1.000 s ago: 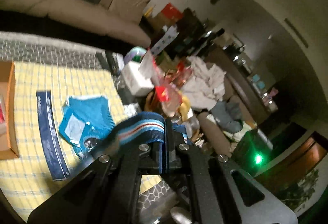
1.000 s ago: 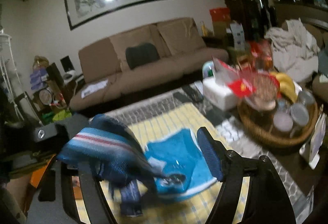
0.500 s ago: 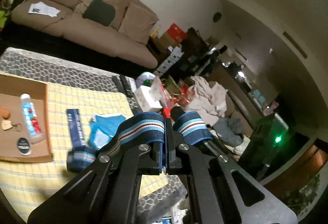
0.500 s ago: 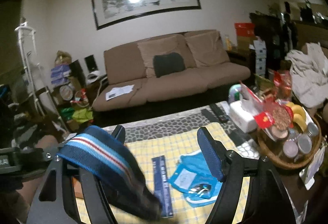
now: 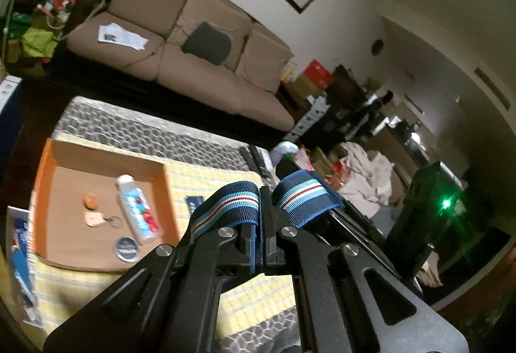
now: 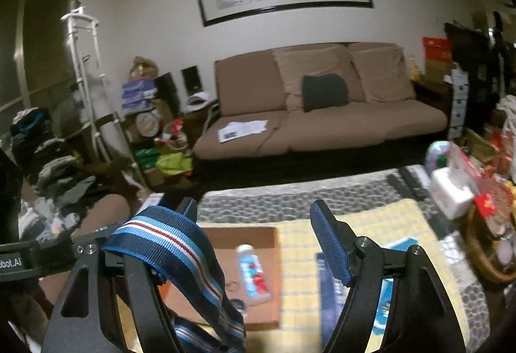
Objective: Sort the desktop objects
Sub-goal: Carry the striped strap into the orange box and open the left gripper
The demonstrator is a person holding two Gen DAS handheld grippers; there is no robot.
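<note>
A navy strap with light blue, white and red stripes (image 5: 225, 203) is pinched in my left gripper (image 5: 262, 201), whose jaws are shut on it. From there the strap (image 6: 161, 240) runs up and drapes over the left finger of my right gripper (image 6: 258, 224), then hangs down below it. That gripper stands open, with no pad pressing on the strap. Both grippers hover above the yellow checked cloth (image 5: 209, 178). Below lies an orange-rimmed cardboard tray (image 5: 45, 175) holding a white tube (image 5: 137, 211), a round tin (image 5: 127, 248) and a keyring (image 5: 95, 219).
A blue pouch (image 6: 400, 245) and a long dark blue pack (image 6: 325, 282) lie on the cloth right of the tray. A wicker basket of snacks (image 6: 483, 259), a white tissue box (image 6: 448, 191) and remotes (image 6: 409, 182) crowd the right side. A brown sofa (image 6: 322, 114) stands beyond.
Both grippers rose and swung left, carrying the strap up off the cloth. The blue pouch dropped out of the left view and the tray came into view.
</note>
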